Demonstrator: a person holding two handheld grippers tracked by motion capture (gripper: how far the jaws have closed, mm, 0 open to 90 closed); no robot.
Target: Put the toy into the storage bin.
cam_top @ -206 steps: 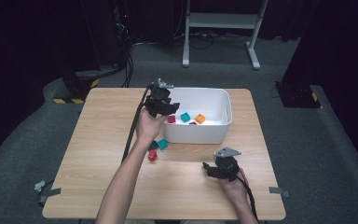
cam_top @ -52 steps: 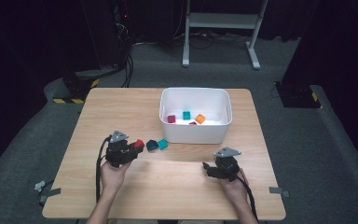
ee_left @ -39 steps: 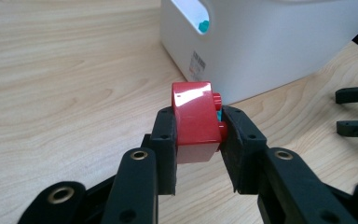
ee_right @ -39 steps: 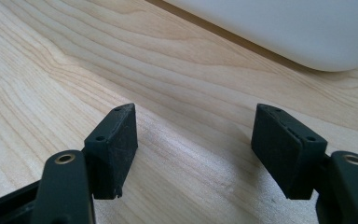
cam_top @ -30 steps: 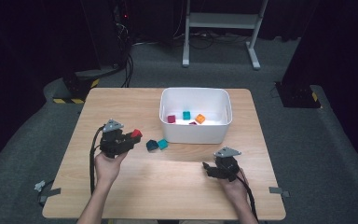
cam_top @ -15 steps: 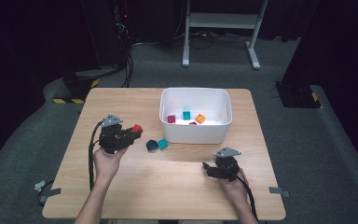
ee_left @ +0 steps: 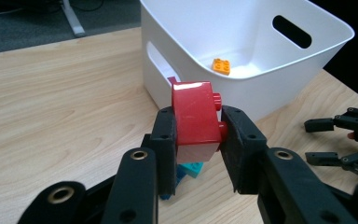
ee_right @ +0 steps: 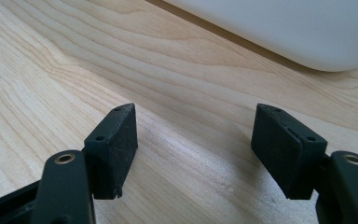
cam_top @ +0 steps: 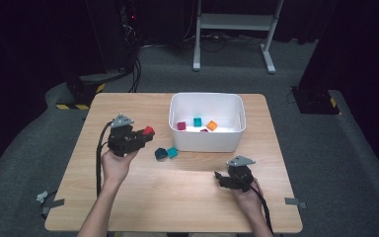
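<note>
My left gripper [cam_top: 145,135] [ee_left: 196,133] is shut on a red brick [cam_top: 149,131] [ee_left: 194,120], held above the table left of the white bin [cam_top: 207,143] [ee_left: 261,95]. Inside the bin lie an orange brick [cam_top: 211,125] [ee_left: 221,66], a teal brick [cam_top: 197,121] and a magenta brick [cam_top: 181,126]. On the table in front of the bin sit a dark blue brick [cam_top: 160,153] and a teal brick [cam_top: 172,152] [ee_left: 192,169]. My right gripper [cam_top: 219,177] [ee_right: 196,147] rests low on the table near the front, open, with nothing between its jaws.
The wooden table [cam_top: 177,197] has bare room left and in front of the bin. The bin's rounded corner [ee_right: 307,37] is close ahead of my right gripper. The right gripper [ee_left: 349,140] also appears at the right of the left gripper view.
My left gripper picked up the red brick from the table and lifted it up and toward the bin. The right gripper has stayed still.
</note>
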